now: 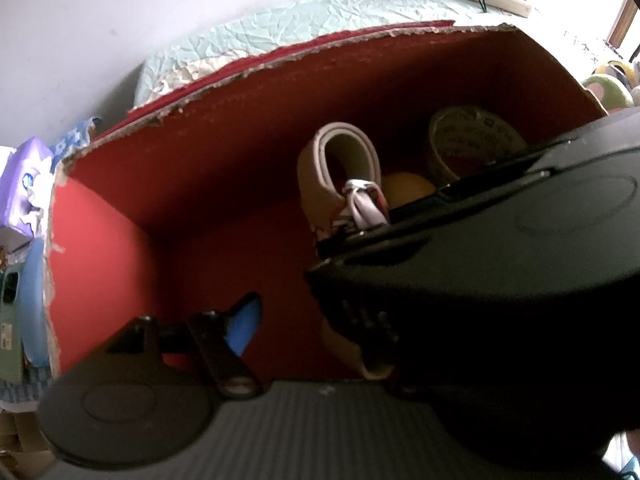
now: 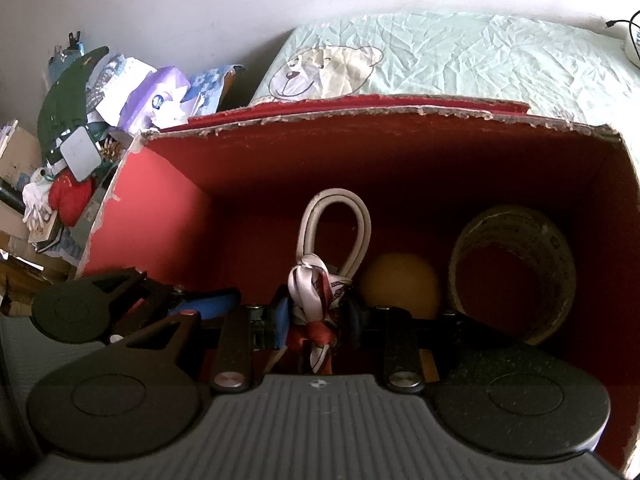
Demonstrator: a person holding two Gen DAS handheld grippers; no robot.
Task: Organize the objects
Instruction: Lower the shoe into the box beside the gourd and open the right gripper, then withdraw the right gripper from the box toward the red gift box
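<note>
1. R gripper (image 2: 316,316) is down inside the red box (image 2: 168,200), blue pads pressed onto the ribbon knot (image 2: 316,280) of a white looped strap (image 2: 336,216). Pinching at the knot is probably the firmest spot, since the loop itself looks floppy.
2. Strap stands loop-up near the box middle, just beside an orange ball (image 2: 400,284). Can't tell if they touch.
3. Tape roll (image 2: 512,264) sits on edge at the right wall, near the ball. The contents look grouped toward the right, so the left floor is free.
4. L gripper (image 1: 280,316) is at the box's left side. One blue pad (image 1: 244,324) shows; the R gripper's body hides the other finger, so I can't tell if it's spread or closed. Nothing seen in it.
5. My read: the strap is being set into the box, release still to come. Risk: it may tip onto the ball once let go.
6. Box rim is torn, and a bear pillow (image 2: 440,60) lies behind it.
</note>
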